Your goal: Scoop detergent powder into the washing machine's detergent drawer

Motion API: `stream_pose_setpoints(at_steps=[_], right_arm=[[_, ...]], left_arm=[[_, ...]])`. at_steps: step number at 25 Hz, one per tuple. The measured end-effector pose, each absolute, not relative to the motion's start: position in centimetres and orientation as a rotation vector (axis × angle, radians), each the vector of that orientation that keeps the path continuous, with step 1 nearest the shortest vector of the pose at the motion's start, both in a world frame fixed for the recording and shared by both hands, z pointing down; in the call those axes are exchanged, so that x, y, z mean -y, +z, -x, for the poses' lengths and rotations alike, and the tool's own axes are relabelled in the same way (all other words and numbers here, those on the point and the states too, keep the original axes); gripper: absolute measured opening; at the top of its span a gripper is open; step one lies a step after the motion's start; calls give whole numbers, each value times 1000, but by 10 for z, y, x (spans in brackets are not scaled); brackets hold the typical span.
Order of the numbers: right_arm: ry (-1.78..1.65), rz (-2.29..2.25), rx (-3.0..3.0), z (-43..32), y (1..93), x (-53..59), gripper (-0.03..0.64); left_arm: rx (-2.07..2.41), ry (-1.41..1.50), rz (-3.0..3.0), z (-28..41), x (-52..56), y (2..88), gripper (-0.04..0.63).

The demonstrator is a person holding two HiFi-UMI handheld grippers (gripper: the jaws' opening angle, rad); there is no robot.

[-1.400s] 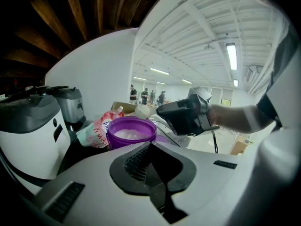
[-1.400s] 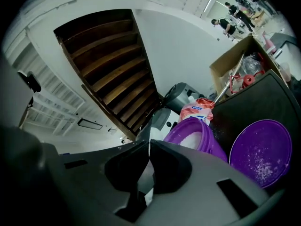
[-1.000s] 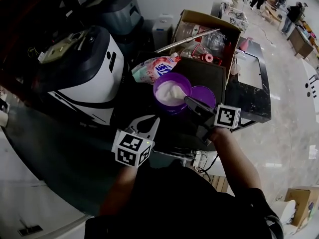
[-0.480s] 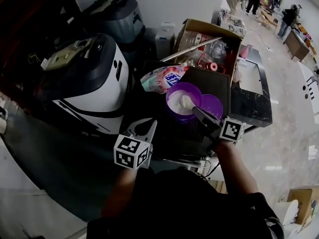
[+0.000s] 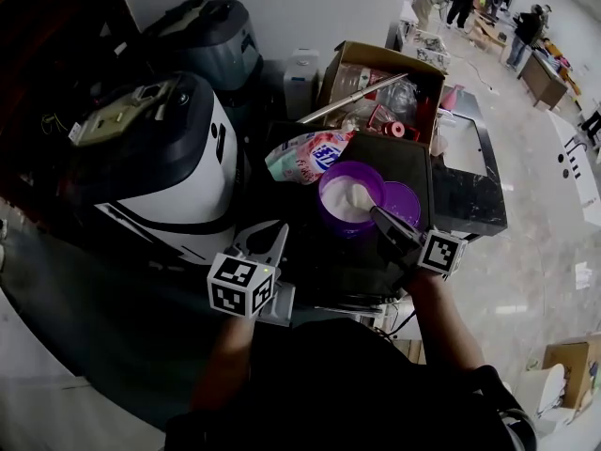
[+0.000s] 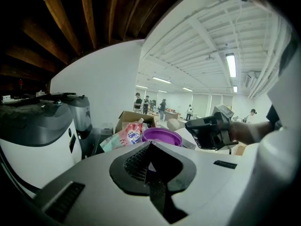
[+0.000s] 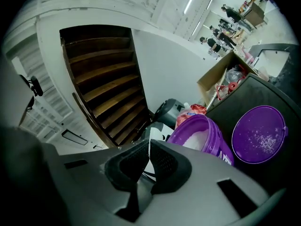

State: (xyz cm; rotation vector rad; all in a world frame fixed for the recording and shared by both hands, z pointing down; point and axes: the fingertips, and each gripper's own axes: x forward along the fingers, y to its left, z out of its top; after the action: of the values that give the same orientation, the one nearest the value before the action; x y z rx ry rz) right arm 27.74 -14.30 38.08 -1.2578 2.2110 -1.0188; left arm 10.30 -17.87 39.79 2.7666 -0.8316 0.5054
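Only the head view takes in both tools at once. The left gripper [image 5: 271,235] hangs beside the washer [image 5: 160,158], well short of the tub [image 5: 329,216]. The right gripper [image 5: 378,214] reaches its tips to the tub's near rim. The tub is purple, open and stands on a dark table [image 5: 470,205], between the washer and its lid [image 5: 404,202]. It holds white powder [image 5: 353,195], heaped toward one side. The lid lies flat, just right of the tub, inner face up. Only the right gripper view shows the pale specks of powder on that face, and the tub's wall rising close ahead of the tongs. There the tongs are pressed nearly together, with a thin pale sliver between the pads; I cannot tell whether that is a thing held. In the left gripper view the tongs are pressed together with nothing between them, and the right tool shows side-on by the tub, held in a hand [image 6: 247,131]. Behind the tub lies a pink pouch [image 5: 310,154]. Farther back, an open box [image 5: 331,64] holds clear bottles and a long rod.
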Motion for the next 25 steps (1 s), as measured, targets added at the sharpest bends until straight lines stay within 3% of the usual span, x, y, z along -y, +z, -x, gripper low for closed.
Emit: stream_pose_setpoints(at_steps=[25], right_arm=[[-1009,1286,-2202,-265,375,146,20]], left_arm=[[849,473,-2678,-69,190,413,9]])
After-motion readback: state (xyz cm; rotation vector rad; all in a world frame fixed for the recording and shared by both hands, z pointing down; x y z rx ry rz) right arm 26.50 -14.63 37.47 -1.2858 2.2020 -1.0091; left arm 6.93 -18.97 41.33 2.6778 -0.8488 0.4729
